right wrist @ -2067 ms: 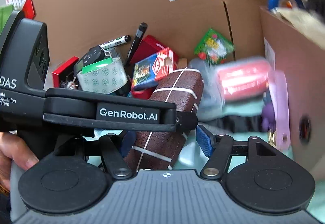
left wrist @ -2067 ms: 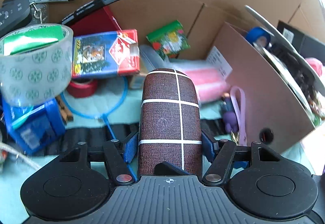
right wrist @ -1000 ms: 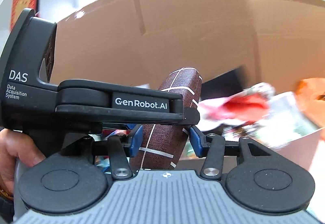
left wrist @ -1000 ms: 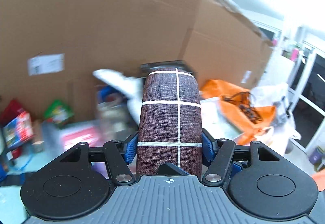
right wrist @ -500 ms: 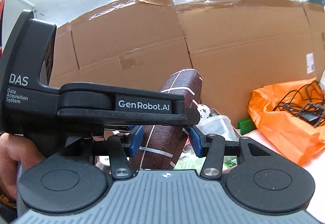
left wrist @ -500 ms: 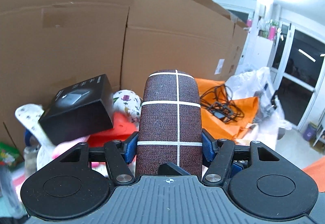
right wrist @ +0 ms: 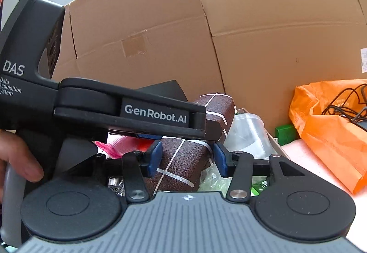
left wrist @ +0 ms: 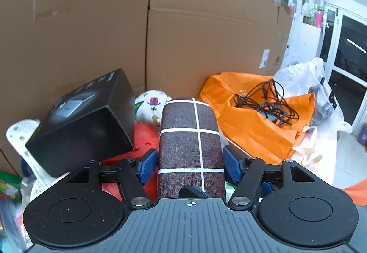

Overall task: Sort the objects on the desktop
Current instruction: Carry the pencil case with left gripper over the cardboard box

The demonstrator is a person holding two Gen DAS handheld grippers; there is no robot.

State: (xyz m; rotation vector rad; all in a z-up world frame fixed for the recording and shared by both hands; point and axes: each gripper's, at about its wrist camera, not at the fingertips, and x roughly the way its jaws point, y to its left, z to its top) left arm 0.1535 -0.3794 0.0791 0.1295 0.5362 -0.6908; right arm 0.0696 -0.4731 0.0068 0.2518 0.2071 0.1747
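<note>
Held item: brown fabric-covered case (left wrist: 190, 145) with a white grid of lines, oblong, rounded at the far end.
Left gripper (left wrist: 190, 162): you have it clenched on the case, a blue pad against each long side.
Right gripper (right wrist: 187, 157): its blue pads stand either side of the same case; the left pad looks in contact, the right shows a sliver of gap, so you cannot tell whether it grips.
Case position: off any surface, carried above a heap of goods piled in front of the cardboard boxes (left wrist: 91, 35).
Long axis: in the left wrist view it runs straight ahead from your left gripper; in the right wrist view it slants up and to the right, under the body of the left tool.
Nearer hand: the left, which bears the case; your left hand (right wrist: 16, 156) shows on its handle.
Below and ahead, left: black carton (left wrist: 84, 124) tilted on a red plastic item (left wrist: 144, 138), with white floral-print fabric (left wrist: 152, 101) behind.
Below and ahead, right: orange bag (left wrist: 250, 124) holding a tangle of black cable (left wrist: 263, 99); white plastic bag (left wrist: 305, 78) beyond.
Also seen, right wrist view: clear plastic tub (right wrist: 246, 131), green block (right wrist: 285, 133).
Judged step: case in transit to its sorting place; the drop point lies ahead along the axis.
Risk: the heap is uneven, so the case could slide off.
</note>
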